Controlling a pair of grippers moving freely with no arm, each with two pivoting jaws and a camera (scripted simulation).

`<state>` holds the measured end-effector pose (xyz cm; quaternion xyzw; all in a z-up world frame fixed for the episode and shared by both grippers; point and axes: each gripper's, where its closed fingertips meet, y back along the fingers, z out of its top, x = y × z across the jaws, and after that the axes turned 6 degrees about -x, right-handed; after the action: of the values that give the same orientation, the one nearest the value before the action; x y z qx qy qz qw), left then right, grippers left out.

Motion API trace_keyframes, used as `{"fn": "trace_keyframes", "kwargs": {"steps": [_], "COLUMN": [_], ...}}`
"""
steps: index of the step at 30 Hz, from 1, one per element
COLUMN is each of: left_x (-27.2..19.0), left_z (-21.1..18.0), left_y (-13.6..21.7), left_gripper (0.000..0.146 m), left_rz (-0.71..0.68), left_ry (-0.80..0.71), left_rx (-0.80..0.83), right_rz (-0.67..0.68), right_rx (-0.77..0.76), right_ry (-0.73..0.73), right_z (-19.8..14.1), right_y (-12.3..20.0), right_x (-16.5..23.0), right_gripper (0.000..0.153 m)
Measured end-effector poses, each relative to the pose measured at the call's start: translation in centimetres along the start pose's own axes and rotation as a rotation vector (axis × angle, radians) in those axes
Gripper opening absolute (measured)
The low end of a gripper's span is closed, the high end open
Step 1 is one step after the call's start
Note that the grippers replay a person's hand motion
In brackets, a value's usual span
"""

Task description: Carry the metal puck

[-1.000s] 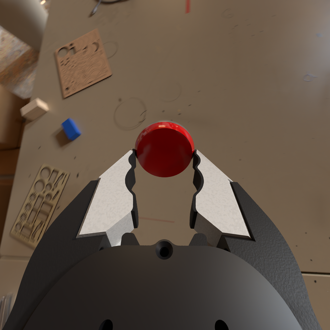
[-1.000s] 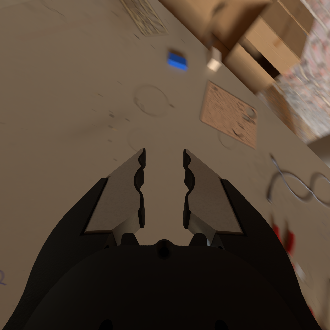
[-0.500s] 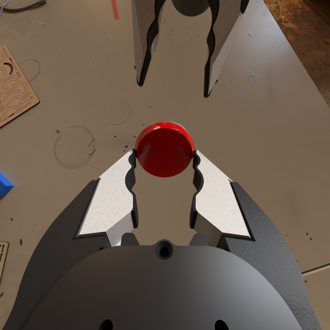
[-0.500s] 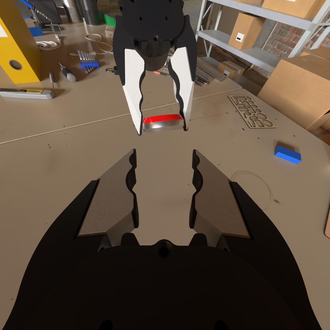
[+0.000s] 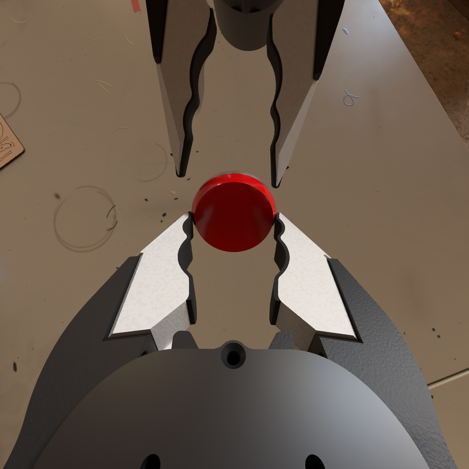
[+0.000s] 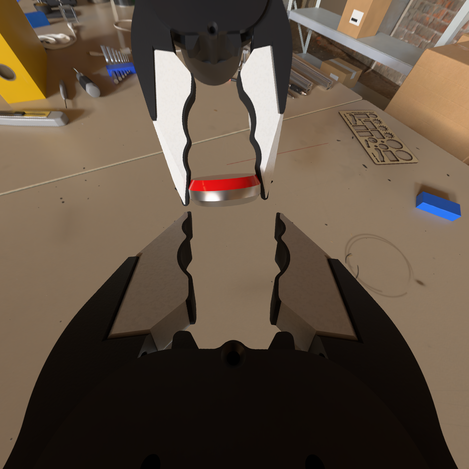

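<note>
Above bare tabletop, left tool pinches metal puck; right tool, spread empty, seemingly just short.

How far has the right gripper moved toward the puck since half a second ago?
Yes, it moved closer: in the left wrist view the right gripper tips now flank the metal puck, well past the faint ring mark.

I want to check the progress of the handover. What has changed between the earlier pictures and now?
The right hand-held gripper has come closer to the metal puck; its open fingertips now nearly flank the puck, without visible contact. It has taken hold of nothing. The left hand-held gripper stays shut on the puck, above the table, and nothing was let go.
</note>
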<state>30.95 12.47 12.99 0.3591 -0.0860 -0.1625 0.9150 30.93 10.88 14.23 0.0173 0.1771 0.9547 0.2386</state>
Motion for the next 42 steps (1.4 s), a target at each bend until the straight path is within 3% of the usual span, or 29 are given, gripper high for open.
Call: {"fn": "trace_keyframes", "kwargs": {"steps": [42], "left_x": [-0.5], "left_z": [-0.4], "left_y": [-0.9], "left_gripper": [0.065], "left_rz": [-0.013], "left_ry": [-0.03], "left_rx": [0.042], "right_rz": [0.025], "right_rx": [0.1], "right_ry": [0.019], "right_z": [-1.9], "right_y": [-1.2], "right_x": [0.7], "right_gripper": [0.065]}}
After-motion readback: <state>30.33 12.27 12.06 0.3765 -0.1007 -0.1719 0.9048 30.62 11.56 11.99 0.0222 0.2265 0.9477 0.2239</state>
